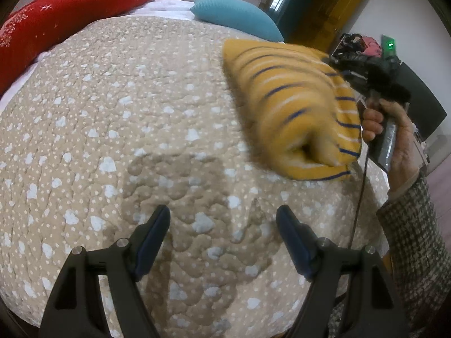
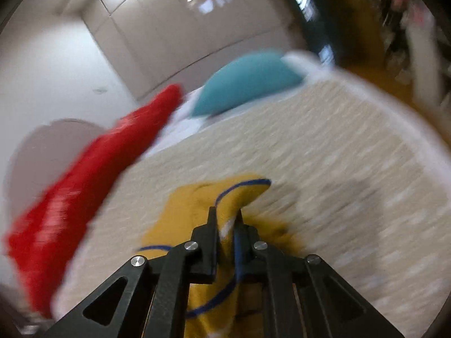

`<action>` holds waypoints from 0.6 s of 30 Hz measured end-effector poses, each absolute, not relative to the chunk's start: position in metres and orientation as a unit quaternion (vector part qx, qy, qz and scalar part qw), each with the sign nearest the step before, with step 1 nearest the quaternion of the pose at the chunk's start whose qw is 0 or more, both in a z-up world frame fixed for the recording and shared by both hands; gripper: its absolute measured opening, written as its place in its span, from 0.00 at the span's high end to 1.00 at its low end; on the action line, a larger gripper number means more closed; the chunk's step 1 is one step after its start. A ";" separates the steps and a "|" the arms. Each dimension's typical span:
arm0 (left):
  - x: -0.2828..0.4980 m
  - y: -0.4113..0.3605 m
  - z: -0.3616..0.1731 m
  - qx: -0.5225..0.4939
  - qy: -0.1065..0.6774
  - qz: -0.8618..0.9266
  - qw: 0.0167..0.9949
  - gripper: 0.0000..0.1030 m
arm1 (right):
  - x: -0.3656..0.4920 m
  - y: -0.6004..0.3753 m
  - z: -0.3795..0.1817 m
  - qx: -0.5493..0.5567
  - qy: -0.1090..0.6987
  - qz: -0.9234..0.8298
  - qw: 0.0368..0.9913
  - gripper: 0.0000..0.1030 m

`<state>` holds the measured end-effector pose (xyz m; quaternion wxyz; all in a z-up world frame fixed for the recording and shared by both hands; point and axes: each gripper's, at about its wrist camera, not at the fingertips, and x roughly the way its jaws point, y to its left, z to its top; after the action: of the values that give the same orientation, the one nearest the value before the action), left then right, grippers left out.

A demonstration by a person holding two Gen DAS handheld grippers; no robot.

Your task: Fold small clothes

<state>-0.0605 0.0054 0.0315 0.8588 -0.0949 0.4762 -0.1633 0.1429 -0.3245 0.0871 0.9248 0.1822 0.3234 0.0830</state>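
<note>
On the bed, a beige quilt dotted with pale patches carried two pillows at its head: one red pillow at 11 o'clock and one teal pillow at 12 o'clock. One garment was present, a mustard-yellow striped garment with blue and white lines, bunched and lifted off the quilt at 2 o'clock in the left wrist view. Two tools were counted. The left hand-held gripper hung above bare quilt with its blue-padded fingers wide apart and nothing between them. The right hand-held gripper stood clamped on the striped garment, a fold of yellow cloth pinched between its nearly closed fingers.

Only the left wrist view showed the person: a hand at 3 o'clock gripping the right tool's handle, a checked sleeve below it, and one dangling black cable. Only the right wrist view, heavily blurred, showed the pinch itself, with the garment's blue-edged hem draped beyond the fingertips, and pale wardrobe doors behind the bed.
</note>
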 end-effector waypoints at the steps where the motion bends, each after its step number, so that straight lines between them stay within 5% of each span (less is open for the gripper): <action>1: -0.060 0.004 0.030 -0.095 0.478 -0.163 0.858 0.26 | 0.147 -0.327 0.083 0.170 0.332 0.060 0.926 0.92; 6: -0.062 0.001 0.023 -0.091 0.489 -0.166 0.852 0.26 | 0.170 -0.331 0.024 0.163 0.431 0.056 0.886 0.85; 10: -0.065 0.005 0.027 -0.091 0.481 -0.166 0.856 0.25 | 0.153 -0.355 0.029 0.248 0.403 0.106 0.875 0.77; 15: -0.067 0.010 0.040 -0.106 0.467 -0.169 0.862 0.26 | 0.110 -0.379 0.067 0.257 0.357 0.115 0.891 0.77; 18: -0.062 0.004 0.055 -0.109 0.454 -0.178 0.866 0.26 | 0.086 -0.364 0.084 0.230 0.352 0.152 0.895 0.88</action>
<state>-0.0616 0.0039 0.0553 0.8664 -0.1085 0.4536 -0.1781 0.0858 -0.3638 0.0842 0.8945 0.2300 0.3519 0.1519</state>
